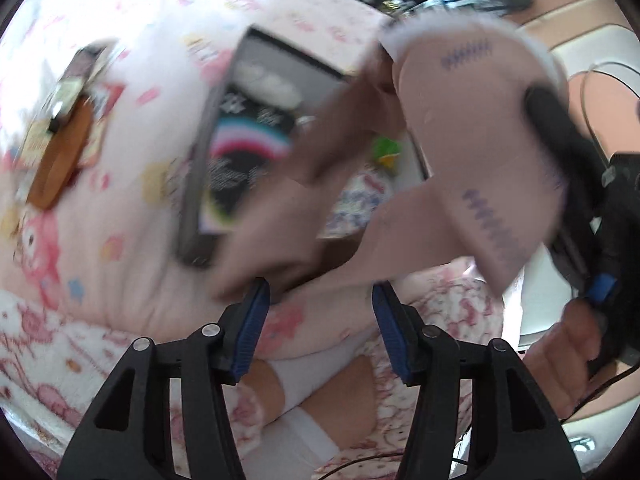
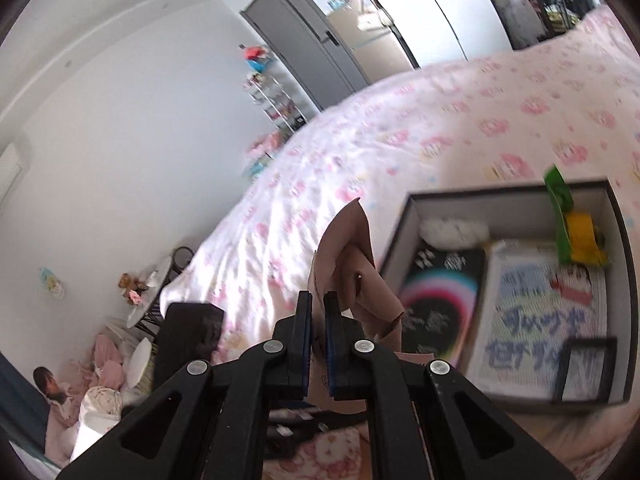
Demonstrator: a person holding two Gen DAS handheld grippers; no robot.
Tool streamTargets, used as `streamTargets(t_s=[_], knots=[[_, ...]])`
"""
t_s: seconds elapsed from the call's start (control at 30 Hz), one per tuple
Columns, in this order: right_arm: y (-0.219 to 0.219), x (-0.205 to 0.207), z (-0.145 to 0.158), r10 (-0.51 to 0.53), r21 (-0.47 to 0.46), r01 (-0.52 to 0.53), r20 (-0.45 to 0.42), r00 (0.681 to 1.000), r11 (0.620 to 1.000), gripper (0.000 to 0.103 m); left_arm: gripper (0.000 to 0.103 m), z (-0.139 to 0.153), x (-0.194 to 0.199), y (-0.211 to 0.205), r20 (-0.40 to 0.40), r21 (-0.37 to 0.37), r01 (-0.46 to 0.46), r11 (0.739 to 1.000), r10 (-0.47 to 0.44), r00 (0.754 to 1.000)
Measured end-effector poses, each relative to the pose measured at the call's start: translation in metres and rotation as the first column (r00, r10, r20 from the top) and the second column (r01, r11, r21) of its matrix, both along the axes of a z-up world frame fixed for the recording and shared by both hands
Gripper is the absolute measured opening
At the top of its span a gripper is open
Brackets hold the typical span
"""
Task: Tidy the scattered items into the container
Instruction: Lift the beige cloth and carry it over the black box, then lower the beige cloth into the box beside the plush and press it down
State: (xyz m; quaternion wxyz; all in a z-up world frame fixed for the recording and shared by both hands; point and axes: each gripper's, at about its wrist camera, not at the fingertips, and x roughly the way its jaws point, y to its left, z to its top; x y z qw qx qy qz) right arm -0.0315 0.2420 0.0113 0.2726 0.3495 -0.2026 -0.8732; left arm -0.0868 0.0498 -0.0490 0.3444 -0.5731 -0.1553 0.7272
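Pink bag (image 2: 352, 272): clamped in the right gripper (image 2: 318, 312), hanging near the container's (image 2: 404, 240) 9 o'clock wall on the bed (image 2: 440, 120). Left gripper (image 1: 320, 304) has its jaws apart, nothing between the pads. My call: carry the bag over the 3 o'clock side, lower it past the rim onto the black booklet (image 2: 440, 292), release only when the floppy handles are inside.

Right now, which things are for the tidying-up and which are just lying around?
For the tidying:
- pink fabric piece, pinched in the right gripper
- box on the bed, already holding a black rainbow card and a green and yellow toy
- left gripper, open, holding nothing

Just lying around:
- flowery bedspread
- shelf rack
- grey door
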Motion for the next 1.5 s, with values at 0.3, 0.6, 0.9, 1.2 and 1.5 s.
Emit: streamTargets(t_s=[0.3, 0.6, 0.9, 1.2, 1.5], knots=[[0.039, -0.007, 0.029, -0.119, 0.009, 0.12, -0.08, 0.99, 0.993, 0.004, 0.04, 0.023, -0.059, 0.037, -0.122, -0.069, -0.09, 0.994, 0.081, 0.989], [0.063, -0.018, -0.058, -0.182, 0.082, 0.171, 0.155, 0.971, 0.982, 0.004, 0.035, 0.002, -0.079, 0.046, -0.092, -0.138, -0.078, 0.987, 0.065, 0.994], [0.035, -0.061, -0.106, -0.124, 0.144, 0.079, 0.334, 0.934, 0.986, 0.012, 0.035, -0.003, -0.106, 0.05, -0.087, -0.193, -0.079, 0.978, 0.063, 0.994], [0.011, -0.085, -0.156, -0.061, 0.091, 0.02, 0.475, 0.878, 0.996, 0.029, 0.035, -0.023, -0.107, 0.058, -0.035, -0.22, -0.031, 0.975, 0.023, 0.999], [0.013, -0.076, -0.147, -0.107, 0.132, 0.061, 0.378, 0.92, 0.989, 0.002, 0.035, -0.025, -0.106, 0.049, -0.03, -0.207, -0.026, 0.978, 0.02, 0.999]])
